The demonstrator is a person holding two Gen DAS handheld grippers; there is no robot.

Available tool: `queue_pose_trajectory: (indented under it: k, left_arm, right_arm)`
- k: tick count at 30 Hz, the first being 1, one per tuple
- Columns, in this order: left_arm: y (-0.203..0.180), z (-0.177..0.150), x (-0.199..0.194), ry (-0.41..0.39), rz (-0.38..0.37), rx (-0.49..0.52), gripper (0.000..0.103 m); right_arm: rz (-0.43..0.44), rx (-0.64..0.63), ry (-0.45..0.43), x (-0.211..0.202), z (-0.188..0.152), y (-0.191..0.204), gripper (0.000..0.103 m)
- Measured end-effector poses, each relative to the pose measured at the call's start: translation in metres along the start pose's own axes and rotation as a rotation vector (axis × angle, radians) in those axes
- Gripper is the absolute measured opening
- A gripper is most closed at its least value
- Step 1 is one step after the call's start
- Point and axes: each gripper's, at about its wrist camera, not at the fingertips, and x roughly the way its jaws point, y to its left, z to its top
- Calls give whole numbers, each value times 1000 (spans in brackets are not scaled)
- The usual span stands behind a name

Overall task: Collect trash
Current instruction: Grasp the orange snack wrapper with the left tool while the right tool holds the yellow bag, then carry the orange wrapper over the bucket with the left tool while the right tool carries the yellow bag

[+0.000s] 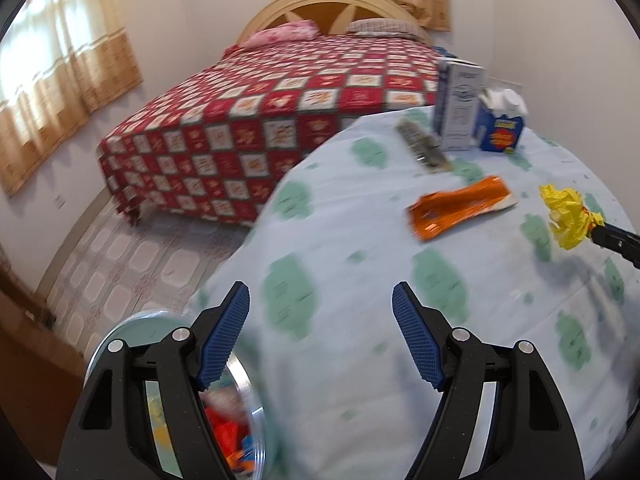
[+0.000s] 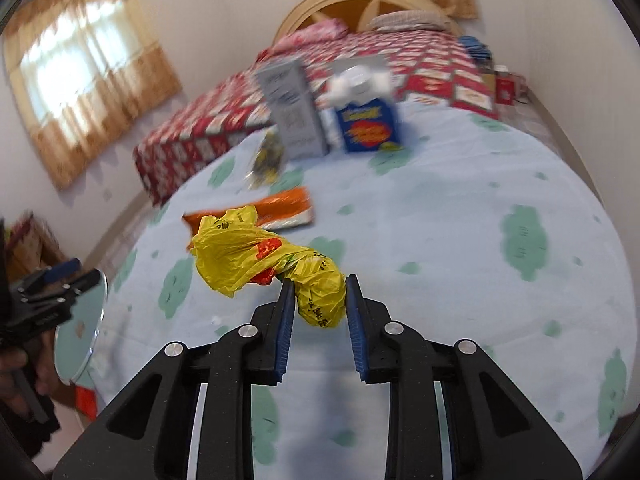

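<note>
The right gripper [image 2: 318, 300] pinches a crumpled yellow bag [image 2: 264, 260] just above the table [image 2: 440, 240], near the orange wrapper [image 2: 260, 210]. The left gripper [image 1: 320, 304] gapes wide, empty, at the table's edge beside what looks like a lidded bin [image 1: 246, 412], blurred.

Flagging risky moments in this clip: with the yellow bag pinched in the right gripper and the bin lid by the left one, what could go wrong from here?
1. The right gripper pinches only one end of the yellow plastic bag; the loose rest could snag or slip out.
2. The dangling bag hangs close to the orange wrapper and might drag it off the table.
3. The left gripper is open beside the bin lid, so the lid may not be held.
</note>
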Motion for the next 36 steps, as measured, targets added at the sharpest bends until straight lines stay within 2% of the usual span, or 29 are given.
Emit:
queue_pose_trajectory:
  k: [5,8,11,14,16,17,18,19,21,25,32,36]
  left_arm:
    - [-40,31,29,-5,-68,57,73]
    - [-56,45,50,5,-83,87,72]
    - [-67,55,71,31,-100,112,67]
    - [-74,59,88,68,-134,130,54]
    - [-78,59,92,77,-152,147,37]
    - [-81,57,91,75,-152,168,35]
    - [-83,56,90,74,-153,178,28]
    - [-85,53,88,77,-165,190,16]
    - [-88,49,82,72,-179,216,9]
    - [-87,43,68,55,-190,230,5]
    - [-71,26,27,15,-200,215,5]
    - [-52,8,2,1,-179,184,5]
  right_arm:
    - [-33,46,-24,-13,-2,-26,26]
    - [-47,61,-31,-17,-2,-39,26]
    - [-59,71,-36,-18,-1,-49,26]
    - [-53,74,-33,-14,-1,-54,27]
    - [-49,70,-30,-10,-1,-54,27]
    - [-43,70,-28,-8,-3,-54,27]
    - [-41,70,-26,-7,-3,-53,27]
    - [-37,69,-26,-6,-3,-53,27]
    - [-37,61,-34,-8,-2,-50,27]
    - [-38,54,-39,-9,-5,-44,27]
    - [-30,46,-73,-21,-12,-28,27]
    - [-34,33,-88,-24,-16,-13,27]
